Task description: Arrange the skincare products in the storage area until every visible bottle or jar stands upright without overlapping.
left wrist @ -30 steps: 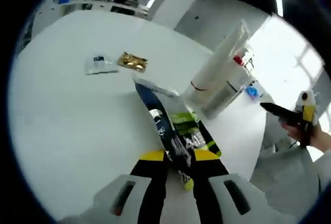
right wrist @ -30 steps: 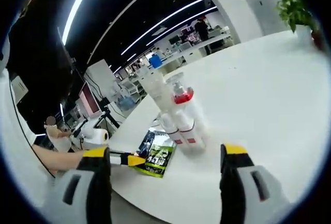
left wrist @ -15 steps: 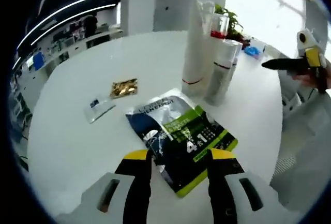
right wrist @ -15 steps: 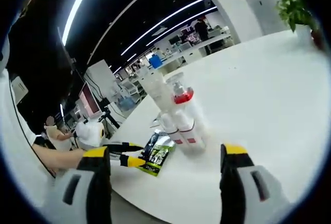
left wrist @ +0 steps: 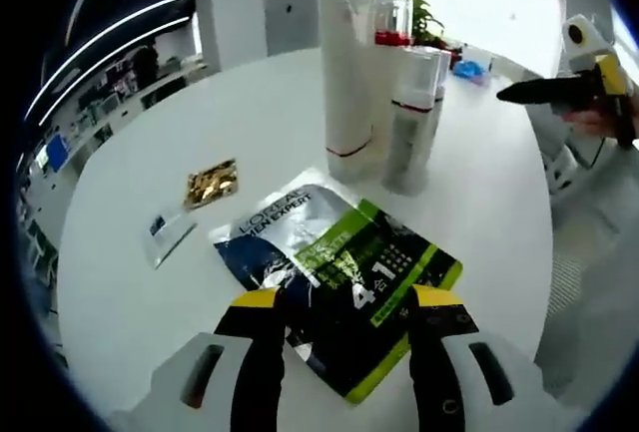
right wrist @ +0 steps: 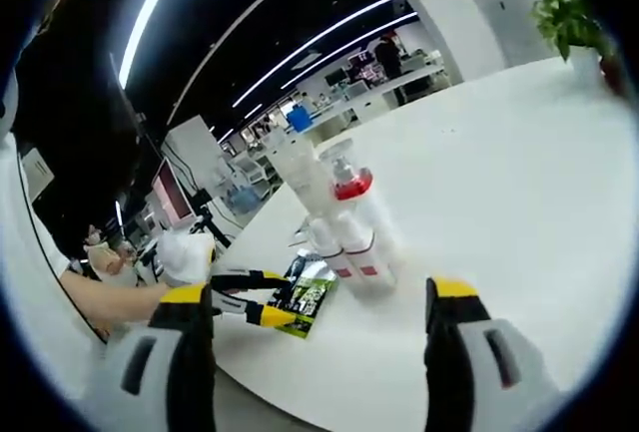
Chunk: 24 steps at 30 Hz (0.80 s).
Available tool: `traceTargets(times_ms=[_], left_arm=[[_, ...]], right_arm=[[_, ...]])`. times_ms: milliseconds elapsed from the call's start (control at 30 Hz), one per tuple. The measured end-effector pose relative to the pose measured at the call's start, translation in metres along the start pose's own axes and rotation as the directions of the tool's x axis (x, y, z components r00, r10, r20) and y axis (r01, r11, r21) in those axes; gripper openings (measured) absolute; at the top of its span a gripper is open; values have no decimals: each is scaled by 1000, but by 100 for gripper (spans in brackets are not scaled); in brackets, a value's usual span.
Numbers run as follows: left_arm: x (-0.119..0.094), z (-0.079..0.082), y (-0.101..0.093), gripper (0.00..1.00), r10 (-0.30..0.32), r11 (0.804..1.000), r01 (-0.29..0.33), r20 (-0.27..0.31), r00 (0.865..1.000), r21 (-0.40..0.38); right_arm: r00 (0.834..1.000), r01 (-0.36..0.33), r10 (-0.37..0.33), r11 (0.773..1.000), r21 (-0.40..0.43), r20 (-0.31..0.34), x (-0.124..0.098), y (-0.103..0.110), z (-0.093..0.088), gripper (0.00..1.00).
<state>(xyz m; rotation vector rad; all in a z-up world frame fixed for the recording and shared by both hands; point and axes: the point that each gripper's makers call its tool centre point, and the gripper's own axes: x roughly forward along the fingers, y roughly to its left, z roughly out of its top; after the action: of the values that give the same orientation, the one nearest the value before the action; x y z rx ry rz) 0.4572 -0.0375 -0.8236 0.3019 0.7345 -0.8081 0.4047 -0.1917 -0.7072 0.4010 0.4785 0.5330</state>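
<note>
A blue-and-green sachet lies flat on the white table. My left gripper is open, its yellow-tipped jaws standing either side of the sachet's near end. Behind the sachet stand a tall white tube, a red-collared pump bottle and a white bottle with a red band, all upright and close together. In the right gripper view the same bottles stand in the middle, with the sachet to their left and the left gripper over it. My right gripper is open and holds nothing.
A gold sachet and a small white sachet lie flat to the left of the bottles. The right gripper hovers off the table's right edge, in a person's hand. A potted plant stands at the far side.
My left gripper, shut on the tilted sachet a second ago, has opened; the sachet now lies flat. The left view has swung upright. The right gripper has stayed still.
</note>
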Motion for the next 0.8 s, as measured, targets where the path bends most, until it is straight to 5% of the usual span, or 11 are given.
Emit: traceTargets(times_ms=[800], left_arm=[[0, 9, -2, 52, 18, 1000, -18, -14, 1000, -16]], right_arm=[[1000, -3, 3, 1000, -7, 14, -2, 3, 4, 88]])
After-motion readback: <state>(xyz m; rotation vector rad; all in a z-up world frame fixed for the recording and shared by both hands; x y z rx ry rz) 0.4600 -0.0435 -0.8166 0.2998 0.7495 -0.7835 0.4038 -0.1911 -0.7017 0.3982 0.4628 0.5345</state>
